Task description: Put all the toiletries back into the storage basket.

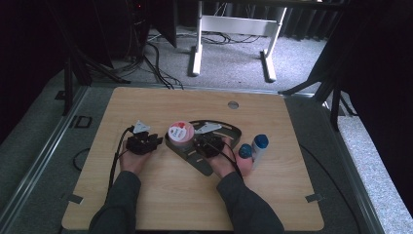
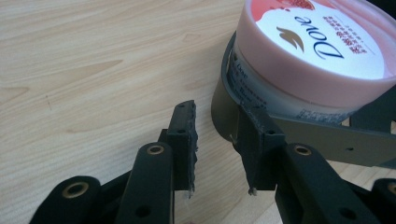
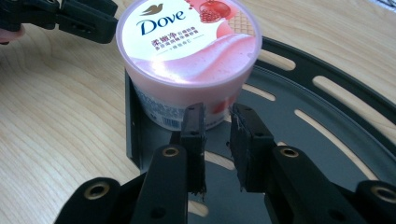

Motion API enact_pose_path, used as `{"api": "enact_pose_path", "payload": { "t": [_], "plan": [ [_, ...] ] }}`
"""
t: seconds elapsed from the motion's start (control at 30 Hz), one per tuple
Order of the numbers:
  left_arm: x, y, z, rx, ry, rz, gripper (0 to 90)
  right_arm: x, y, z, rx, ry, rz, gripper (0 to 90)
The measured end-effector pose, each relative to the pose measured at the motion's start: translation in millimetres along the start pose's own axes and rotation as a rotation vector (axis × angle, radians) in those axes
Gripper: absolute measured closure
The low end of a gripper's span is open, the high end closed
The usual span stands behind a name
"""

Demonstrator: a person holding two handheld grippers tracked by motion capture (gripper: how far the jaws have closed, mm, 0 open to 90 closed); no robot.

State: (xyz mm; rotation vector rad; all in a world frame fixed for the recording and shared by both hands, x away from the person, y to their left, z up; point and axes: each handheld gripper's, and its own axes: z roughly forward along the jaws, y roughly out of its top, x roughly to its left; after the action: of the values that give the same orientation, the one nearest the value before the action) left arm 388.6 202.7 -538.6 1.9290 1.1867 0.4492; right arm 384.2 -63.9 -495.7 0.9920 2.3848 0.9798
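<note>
Left claw (image 2: 212,140): nearest the lens, jaws apart with only bare counter between them; one jaw's outer side lies against the rim of the grey rack.
Right claw (image 3: 218,140): jaws apart, nothing clamped, pointing at the tub's lower wall.
Dove tub (image 1: 180,133): pink-lidded, upright, seated at the left end of the dark grey slotted rack (image 1: 229,130); I judge it already placed and released.
Counter (image 1: 160,190): light wood, carrying rack, tub and two blue-capped bottles (image 1: 259,145) standing to the right, just beside my right hand.
Work left: as I read it, the bottles are not yet in the rack.
Hard to make out: the bottles' labels; the tub's base behind the rack wall; whether the right jaws touch the tub.
</note>
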Motion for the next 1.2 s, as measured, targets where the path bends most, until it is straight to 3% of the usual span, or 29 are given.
{"api": "enact_pose_path", "payload": {
  "t": [0.23, 0.6, 0.8, 1.2],
  "plan": [
    [-3.8, -7.2, -2.4, -0.013, 0.002, -0.008, 65.9, -0.3, -2.4, -14.5, -0.019, 0.004, -0.015, 73.3],
    [-8.8, -18.2, 2.4, 0.008, -0.003, 0.003, 63.5, 4.9, -5.9, -37.2, -0.047, -0.002, -0.055, 71.0],
    [-9.4, -26.1, 3.3, -0.013, -0.001, -0.008, 63.1, 6.1, -12.5, -48.2, -0.045, -0.007, -0.078, 70.5],
    [-16.5, -26.5, 3.4, -0.014, 0.027, 0.028, 60.8, 2.9, -16.5, -71.0, -0.065, -0.005, -0.096, 70.4]
  ]
}}
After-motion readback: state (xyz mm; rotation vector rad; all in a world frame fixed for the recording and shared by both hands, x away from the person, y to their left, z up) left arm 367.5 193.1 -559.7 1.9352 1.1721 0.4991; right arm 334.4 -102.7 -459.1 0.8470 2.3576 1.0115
